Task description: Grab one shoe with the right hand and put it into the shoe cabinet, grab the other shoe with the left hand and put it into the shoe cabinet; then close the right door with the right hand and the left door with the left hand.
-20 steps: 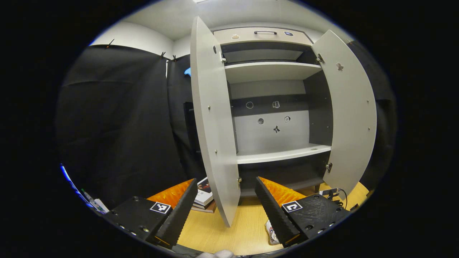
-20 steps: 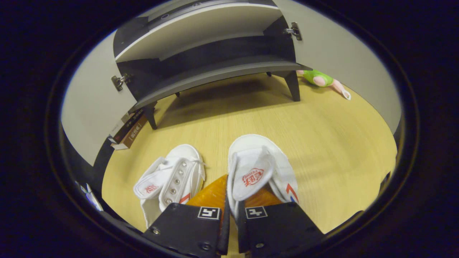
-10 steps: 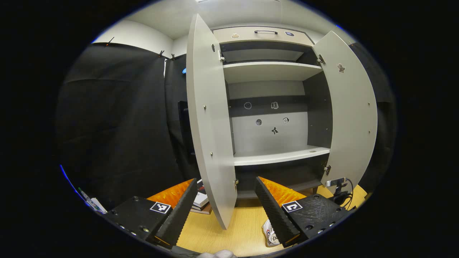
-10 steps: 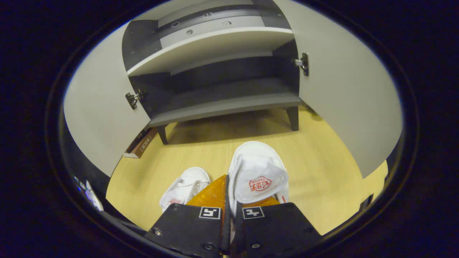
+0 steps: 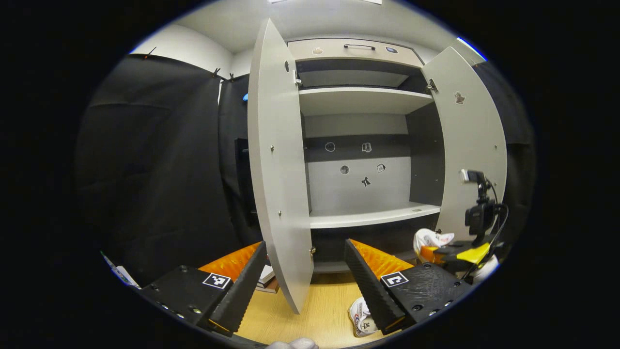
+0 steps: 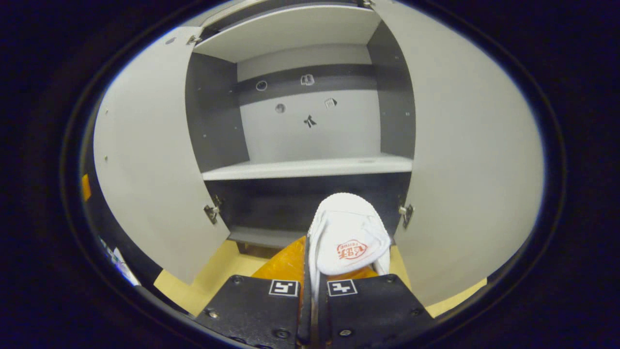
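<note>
Right gripper view: right gripper (image 6: 310, 291) pinches soft, light white canvas shoe (image 6: 346, 237) by heel collar; likely sags. Left gripper (image 5: 305, 276) wide, holding nothing.

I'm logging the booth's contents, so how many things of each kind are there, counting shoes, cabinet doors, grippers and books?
White shoes: 2, one clamped in the right gripper, one on the floor.
Open cabinet doors: 2, left and right.
Grippers: 2, including the left gripper.
Books: a stack, number unclear.
Total: 6, plus the books.
</note>
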{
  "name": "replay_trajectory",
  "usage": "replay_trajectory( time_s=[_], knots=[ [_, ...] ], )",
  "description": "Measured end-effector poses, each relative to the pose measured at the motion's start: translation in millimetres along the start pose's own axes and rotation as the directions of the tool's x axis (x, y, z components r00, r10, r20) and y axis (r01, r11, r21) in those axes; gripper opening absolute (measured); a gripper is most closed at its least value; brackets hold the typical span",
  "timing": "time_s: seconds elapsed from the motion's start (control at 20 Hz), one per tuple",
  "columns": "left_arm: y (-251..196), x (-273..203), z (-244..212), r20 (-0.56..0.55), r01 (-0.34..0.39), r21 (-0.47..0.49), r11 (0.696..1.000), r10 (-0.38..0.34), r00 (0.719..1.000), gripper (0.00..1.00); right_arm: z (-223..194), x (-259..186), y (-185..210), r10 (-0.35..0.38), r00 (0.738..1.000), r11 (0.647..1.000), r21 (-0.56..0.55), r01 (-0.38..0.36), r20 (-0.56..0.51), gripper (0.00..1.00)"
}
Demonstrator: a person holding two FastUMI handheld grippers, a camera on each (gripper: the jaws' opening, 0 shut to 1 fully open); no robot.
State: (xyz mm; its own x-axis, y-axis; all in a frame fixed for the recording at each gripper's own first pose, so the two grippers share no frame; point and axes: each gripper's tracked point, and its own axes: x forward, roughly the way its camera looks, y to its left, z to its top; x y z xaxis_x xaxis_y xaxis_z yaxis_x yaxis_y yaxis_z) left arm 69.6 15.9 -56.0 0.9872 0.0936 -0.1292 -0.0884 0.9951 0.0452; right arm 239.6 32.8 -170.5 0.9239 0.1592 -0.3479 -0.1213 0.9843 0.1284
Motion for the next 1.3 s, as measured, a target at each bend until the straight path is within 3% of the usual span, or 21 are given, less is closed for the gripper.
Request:
replay_trajectory(
  time_s=[0.15, 0.3, 0.65, 0.95, 1.15, 1.25, 1.3],
  knots=[
    [0, -2, 1, -0.005, -0.004, -0.028, 1.0, 0.004, 1.0, 0.96, 61, 19, 3, 0.001, 0.997, 1.0, -0.026, 0.001, 0.071, 0.06],
    [5, -7, 6, 0.002, -0.036, -0.027, 0.999, 0.036, 0.999, 0.96, 106, 46, 1, -0.015, 0.994, 0.999, -0.037, 0.019, 0.108, 0.09],
    [17, -21, 10, -0.013, -0.109, -0.034, 0.993, 0.109, 0.994, 0.97, 187, 139, 3, -0.027, 0.991, 0.997, -0.063, 0.036, 0.129, 0.09],
    [18, -27, 10, -0.032, -0.141, -0.034, 0.989, 0.14, 0.99, 0.96, 190, 213, 0, -0.053, 0.998, 0.996, -0.076, 0.055, 0.027, 0.06],
    [16, -29, 11, -0.028, -0.14, -0.03, 0.99, 0.139, 0.99, 0.96, 175, 236, -10, -0.112, 0.989, 0.99, -0.103, 0.101, -0.101, 0.11],
    [14, -30, 12, -0.023, -0.137, -0.032, 0.99, 0.137, 0.99, 0.96, 174, 232, -10, -0.117, 0.984, 0.991, -0.087, 0.106, -0.135, 0.16],
    [14, -30, 12, -0.025, -0.135, -0.035, 0.99, 0.134, 0.991, 0.96, 172, 231, -12, -0.119, 0.981, 0.991, -0.084, 0.107, -0.15, 0.25]
  ],
)
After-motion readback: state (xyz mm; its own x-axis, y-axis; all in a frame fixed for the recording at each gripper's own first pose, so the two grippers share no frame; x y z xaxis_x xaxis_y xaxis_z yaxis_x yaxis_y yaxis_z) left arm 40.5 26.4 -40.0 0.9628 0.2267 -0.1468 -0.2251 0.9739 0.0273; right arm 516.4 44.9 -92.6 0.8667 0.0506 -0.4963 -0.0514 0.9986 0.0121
